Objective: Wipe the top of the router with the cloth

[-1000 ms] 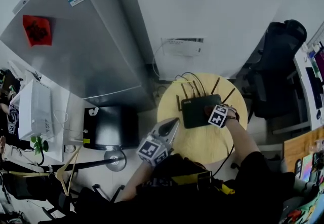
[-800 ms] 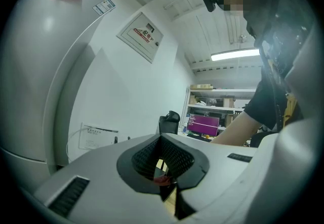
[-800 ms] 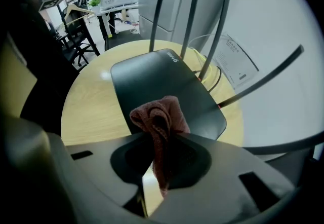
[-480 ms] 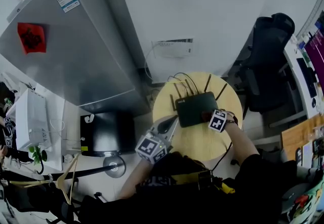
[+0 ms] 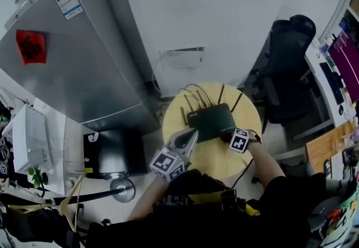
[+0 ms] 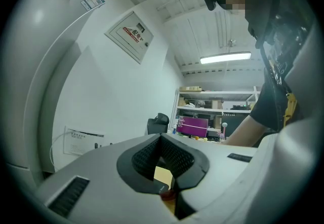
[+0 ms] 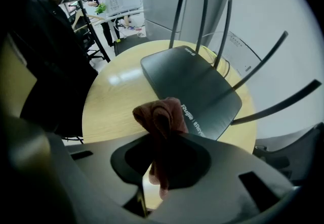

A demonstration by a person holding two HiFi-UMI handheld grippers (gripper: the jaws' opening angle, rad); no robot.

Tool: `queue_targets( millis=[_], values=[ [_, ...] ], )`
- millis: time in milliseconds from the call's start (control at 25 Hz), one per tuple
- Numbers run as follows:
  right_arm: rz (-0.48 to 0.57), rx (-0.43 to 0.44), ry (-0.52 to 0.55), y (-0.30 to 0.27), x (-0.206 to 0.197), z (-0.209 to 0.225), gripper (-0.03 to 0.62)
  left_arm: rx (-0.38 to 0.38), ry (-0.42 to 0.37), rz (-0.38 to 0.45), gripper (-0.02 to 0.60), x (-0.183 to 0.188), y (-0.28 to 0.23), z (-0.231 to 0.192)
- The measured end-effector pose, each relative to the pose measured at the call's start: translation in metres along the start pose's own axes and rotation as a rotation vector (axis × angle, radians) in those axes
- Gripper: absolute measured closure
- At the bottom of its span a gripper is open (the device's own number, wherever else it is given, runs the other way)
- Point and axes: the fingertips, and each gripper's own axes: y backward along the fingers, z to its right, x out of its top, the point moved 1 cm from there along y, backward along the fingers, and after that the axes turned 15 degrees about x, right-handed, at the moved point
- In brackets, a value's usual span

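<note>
My right tool (image 7: 163, 153) is clenched on the reddish-brown cloth (image 7: 161, 115). The cloth's bunched end pokes out at the near edge of the black router (image 7: 192, 83), though I cannot tell if it touches. My left tool (image 6: 162, 139) is closed on nothing. It is held just beside the router's other front corner, above the round wooden worktop (image 5: 216, 160).

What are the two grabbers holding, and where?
The right gripper pinches the red cloth near its middle. The left gripper holds nothing.
</note>
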Motion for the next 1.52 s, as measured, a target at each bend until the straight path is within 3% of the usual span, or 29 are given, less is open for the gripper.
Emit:
queue_targets(
  millis=[200,440,760,960,1080,1280,1400,1520],
  values=[
    [-0.017,-0.016,0.022,0.017,-0.029,0.012,0.534,0.014,0.015,-0.005,0.588,-0.007,-0.004,0.008],
    [0.026,-0.089,-0.172,0.042,-0.056,0.080,0.534,0.067,0.018,0.013,0.588,-0.012,-0.012,0.009],
    [0.000,-0.014,-0.467,0.020,-0.066,0.125,0.535,0.183,0.001,0.027,0.588,-0.012,-0.020,-0.002],
    [0.028,0.002,-0.583,0.013,-0.056,0.148,0.536,0.244,0.000,0.014,0.588,-0.015,-0.014,-0.008],
    [0.022,0.032,-0.506,0.005,-0.046,0.149,0.536,0.273,0.005,-0.005,0.588,-0.019,-0.010,-0.009],
    [-0.066,0.096,-0.157,-0.010,-0.035,0.126,0.534,0.289,-0.005,-0.022,0.588,-0.022,-0.007,-0.008],
    [-0.046,0.171,-0.020,-0.018,-0.026,0.109,0.534,0.297,-0.013,-0.029,0.588,-0.025,-0.004,-0.006],
    [-0.078,0.148,0.064,-0.016,-0.029,0.110,0.534,0.292,-0.020,-0.032,0.588,-0.027,-0.004,-0.003]
  ],
)
